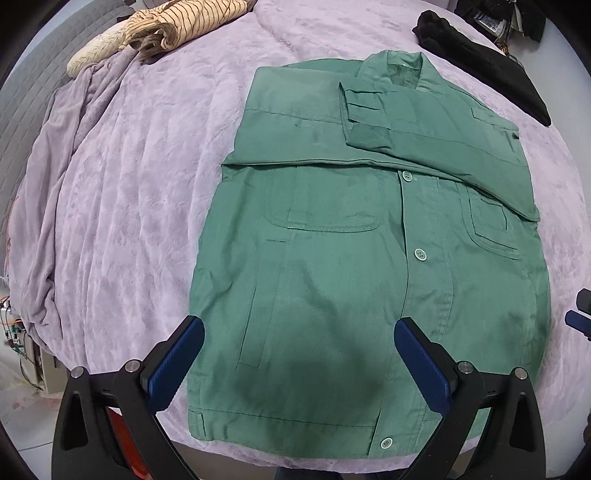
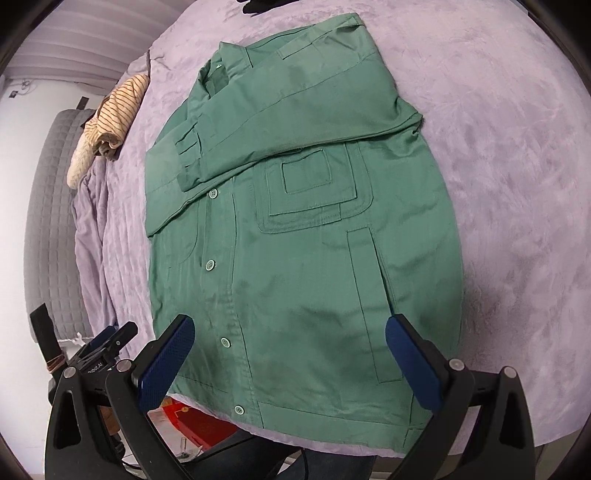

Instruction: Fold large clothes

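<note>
Lilac fleece blanket (image 1: 129,184) covers the bed I am working over. Going left to right: one striped beige garment (image 1: 184,22) lies bunched at the far left corner, one green jacket (image 1: 351,277) lies flat and buttoned in the middle, and one black garment (image 1: 480,59) sits at the far right edge. That makes three pieces of clothing.

The jacket faces up, collar away from me, hem at the near edge of the bed. Both of its sleeves are already folded across the chest. I count four buttons showing down the front.

My left gripper (image 1: 299,343) hangs over the hem with its jaws spread wide and nothing between them. My right gripper (image 2: 291,343) hangs over the hem too, jaws fully released and empty.

My guess is the next fold brings hem to collar. The risk: pinching only the top layer would let the back panel lag, and lifting unevenly could slide the crossed sleeves out of place.
</note>
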A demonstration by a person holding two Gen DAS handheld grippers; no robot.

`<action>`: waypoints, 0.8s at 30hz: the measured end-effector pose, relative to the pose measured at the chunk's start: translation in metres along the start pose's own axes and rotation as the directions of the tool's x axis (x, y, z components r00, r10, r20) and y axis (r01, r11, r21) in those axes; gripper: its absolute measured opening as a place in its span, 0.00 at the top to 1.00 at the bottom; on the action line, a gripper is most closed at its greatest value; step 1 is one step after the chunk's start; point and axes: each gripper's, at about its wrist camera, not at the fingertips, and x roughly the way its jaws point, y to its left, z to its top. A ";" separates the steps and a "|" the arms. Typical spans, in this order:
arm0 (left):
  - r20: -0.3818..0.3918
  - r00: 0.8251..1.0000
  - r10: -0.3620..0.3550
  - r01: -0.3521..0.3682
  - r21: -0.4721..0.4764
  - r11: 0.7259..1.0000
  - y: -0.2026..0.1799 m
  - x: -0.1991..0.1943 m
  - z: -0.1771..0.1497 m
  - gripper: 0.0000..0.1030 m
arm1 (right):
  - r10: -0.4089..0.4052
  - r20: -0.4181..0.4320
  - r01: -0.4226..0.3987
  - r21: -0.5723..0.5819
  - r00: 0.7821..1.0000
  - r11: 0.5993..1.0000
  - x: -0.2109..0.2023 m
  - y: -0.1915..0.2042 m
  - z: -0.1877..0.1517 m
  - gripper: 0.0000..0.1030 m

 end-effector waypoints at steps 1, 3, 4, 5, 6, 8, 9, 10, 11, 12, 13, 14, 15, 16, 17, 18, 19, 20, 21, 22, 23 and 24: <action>0.002 1.000 -0.004 0.004 0.002 1.000 0.002 0.000 -0.002 0.00 | 0.003 -0.002 -0.003 0.011 1.000 1.000 0.001 0.000 -0.003 0.00; -0.005 1.000 -0.010 0.010 0.006 1.000 0.006 0.002 -0.007 0.00 | 0.001 0.001 -0.001 0.031 1.000 1.000 0.004 0.002 -0.008 0.00; -0.008 1.000 -0.009 0.009 0.008 1.000 0.009 0.003 -0.010 0.00 | -0.001 0.001 0.001 0.040 1.000 0.999 0.005 0.003 -0.012 0.00; -0.013 1.000 -0.008 0.008 0.011 1.000 0.011 0.005 -0.013 0.00 | -0.002 0.000 0.002 0.045 1.000 0.999 0.006 0.004 -0.014 0.00; -0.019 1.000 -0.004 0.005 0.015 1.000 0.013 0.007 -0.017 0.00 | -0.004 -0.002 0.005 0.049 1.000 0.999 0.007 0.005 -0.018 0.00; -0.031 1.000 0.004 -0.003 0.028 1.000 0.018 0.013 -0.027 0.00 | -0.019 -0.008 0.019 0.045 1.000 0.999 0.012 0.008 -0.028 0.00; -0.036 0.999 0.004 -0.002 0.033 0.999 0.021 0.015 -0.032 0.00 | -0.031 -0.011 0.032 0.044 0.999 0.999 0.015 0.009 -0.035 0.00; -0.043 0.999 0.001 0.000 0.036 0.999 0.024 0.018 -0.038 0.00 | -0.039 -0.015 0.040 0.049 0.999 0.998 0.018 0.010 -0.040 0.00; -0.046 0.999 -0.001 0.002 0.040 0.999 0.027 0.019 -0.043 0.00 | -0.042 -0.017 0.043 0.057 0.999 0.997 0.020 0.010 -0.045 0.00; -0.050 0.999 -0.003 0.005 0.042 0.999 0.030 0.020 -0.049 0.00 | -0.044 -0.020 0.045 0.066 0.999 0.997 0.023 0.010 -0.052 0.00; -0.053 0.999 -0.004 0.006 0.044 0.999 0.032 0.022 -0.055 0.00 | -0.047 -0.021 0.048 0.074 0.999 0.996 0.026 0.009 -0.059 0.00; -0.057 0.998 -0.003 0.006 0.047 0.999 0.035 0.023 -0.059 0.00 | -0.051 -0.022 0.053 0.077 0.998 0.996 0.028 0.010 -0.064 0.00; -0.059 0.998 -0.003 0.006 0.049 0.999 0.038 0.024 -0.064 0.00 | -0.057 -0.023 0.058 0.080 0.998 0.995 0.029 0.010 -0.071 0.00; -0.062 0.998 -0.004 0.007 0.052 0.999 0.041 0.025 -0.068 0.00 | -0.061 -0.024 0.063 0.084 0.998 0.994 0.031 0.010 -0.077 0.00; -0.063 0.998 -0.005 0.008 0.054 0.999 0.044 0.025 -0.073 0.00 | -0.064 -0.023 0.066 0.089 0.998 0.994 0.032 0.010 -0.083 0.00; -0.063 0.998 -0.004 0.008 0.057 0.998 0.047 0.025 -0.076 0.00 | -0.065 -0.021 0.067 0.094 0.998 0.993 0.032 0.009 -0.089 0.00; -0.063 0.998 -0.004 0.007 0.059 0.998 0.049 0.025 -0.080 0.00 | -0.065 -0.018 0.067 0.101 0.998 0.993 0.032 0.009 -0.095 0.00; -0.063 0.998 -0.003 0.007 0.062 0.998 0.051 0.025 -0.082 0.00 | -0.065 -0.016 0.066 0.107 0.998 0.992 0.032 0.008 -0.100 0.00; -0.062 0.998 -0.003 0.007 0.063 0.998 0.053 0.025 -0.084 0.00 | -0.063 -0.013 0.064 0.118 0.998 0.991 0.031 0.007 -0.105 0.00; -0.061 0.998 -0.003 0.007 0.064 0.998 0.055 0.024 -0.086 0.00 | -0.061 -0.010 0.062 0.125 0.998 0.990 0.031 0.006 -0.108 0.00; -0.061 0.998 -0.004 0.008 0.065 0.998 0.056 0.023 -0.087 0.00 | -0.060 -0.006 0.060 0.133 0.998 0.989 0.030 0.005 -0.111 0.00; -0.059 0.998 -0.005 0.009 0.066 0.998 0.057 0.023 -0.089 0.00 | -0.058 -0.003 0.058 0.140 0.998 0.988 0.029 0.004 -0.114 0.00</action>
